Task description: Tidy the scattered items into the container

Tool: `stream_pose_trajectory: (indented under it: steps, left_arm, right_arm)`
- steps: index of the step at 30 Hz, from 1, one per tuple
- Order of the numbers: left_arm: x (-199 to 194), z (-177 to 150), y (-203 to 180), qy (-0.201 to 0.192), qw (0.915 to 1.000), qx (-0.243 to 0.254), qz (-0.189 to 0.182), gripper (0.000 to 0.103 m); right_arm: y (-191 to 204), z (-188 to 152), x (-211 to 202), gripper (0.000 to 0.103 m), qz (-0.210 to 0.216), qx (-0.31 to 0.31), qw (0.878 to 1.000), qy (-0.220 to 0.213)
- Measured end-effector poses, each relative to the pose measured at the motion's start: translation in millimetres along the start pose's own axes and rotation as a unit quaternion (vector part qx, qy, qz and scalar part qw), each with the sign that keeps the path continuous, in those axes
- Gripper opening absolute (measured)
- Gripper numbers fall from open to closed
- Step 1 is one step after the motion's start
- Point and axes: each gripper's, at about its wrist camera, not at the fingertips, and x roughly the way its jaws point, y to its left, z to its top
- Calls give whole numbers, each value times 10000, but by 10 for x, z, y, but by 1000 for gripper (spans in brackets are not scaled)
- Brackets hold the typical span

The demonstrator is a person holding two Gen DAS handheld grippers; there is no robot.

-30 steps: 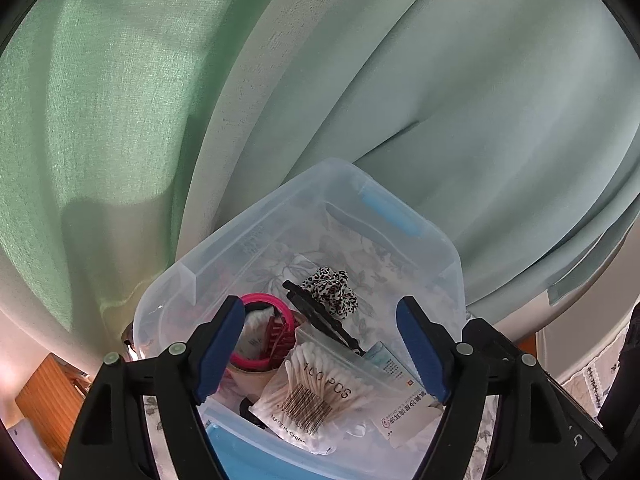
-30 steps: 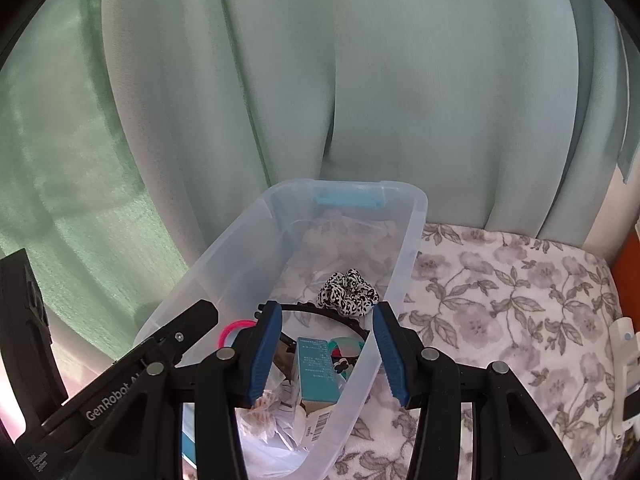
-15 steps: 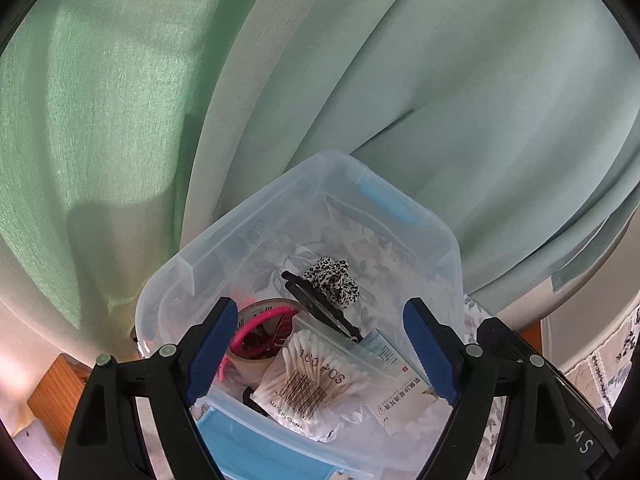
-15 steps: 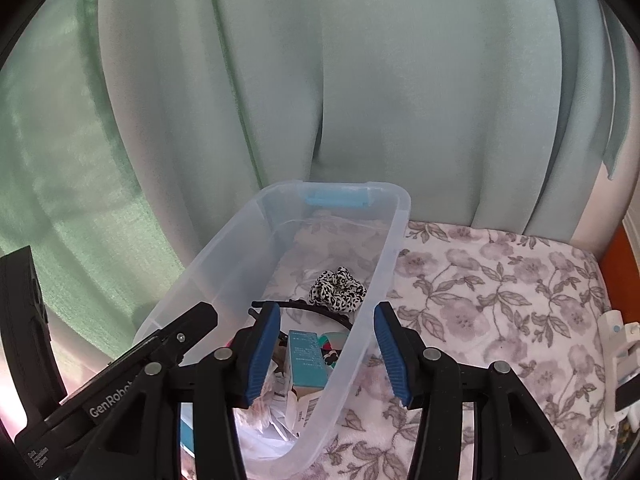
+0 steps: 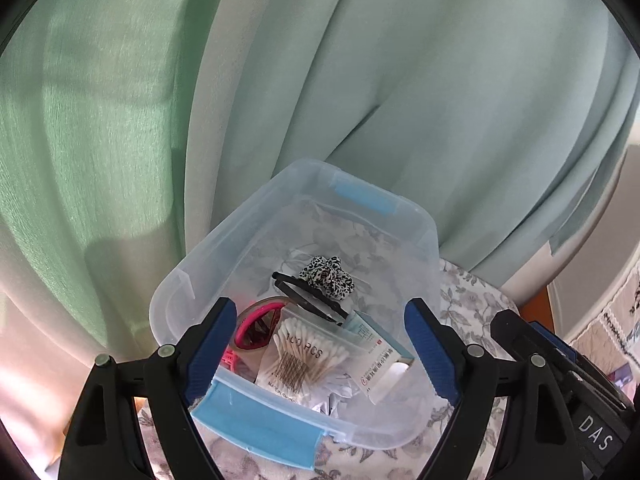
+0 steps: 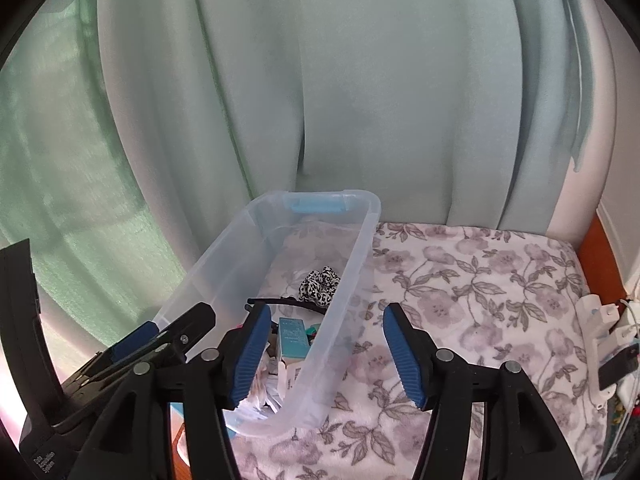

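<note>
My left hand-held gripper (image 5: 316,344) hangs over the near end of the container with its jaws spread wide and nothing between the pads; my right hand-held gripper (image 6: 322,354) straddles the container's right wall, its jaws opening and gripping nothing, though the wall itself runs between them. Behind everything hangs a pale green curtain (image 6: 360,80), and under it lies the flowered bedspread (image 6: 480,280), which looks bare of loose items as far as these views reach. The clear plastic container (image 5: 224,248) with blue handles sits on that bedspread near the curtain. Inside it, toward me, lie a bag of cotton swabs (image 5: 304,356), a white medicine box (image 5: 378,350) just to its right, a roll of tape (image 5: 260,312) and a pink ring (image 5: 250,330) at the left, then a black hair clip (image 5: 308,294) and a spotted scrunchie (image 5: 326,276) farther in. I judge the last drop is done and the tidying is nearly or fully finished. Next I would draw both grippers clear without nudging the wall, then check the bedspread for strays.
</note>
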Motion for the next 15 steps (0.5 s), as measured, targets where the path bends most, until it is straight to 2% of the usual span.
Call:
stream_pose_trajectory:
  steps: [2,5,9,15]
  left_arm:
    - [-35,-16,-45,43,9999,96,38,88]
    - [-87,-36,-103,90,9994,256,205,95]
    - [-146,-52,-162,215,9988,368,255,95]
    - [-223,-92,-276,382,9959,630,515,95]
  right_arm:
    - [-25,0,-49,66,-91,36,9999,22]
    - [-81,-12,-103,66,-222,145,9996,113]
    - [-143,-46,-178,66,-307,229,9990,213]
    - [-206,-88,-278,68,-547,256,9973,420]
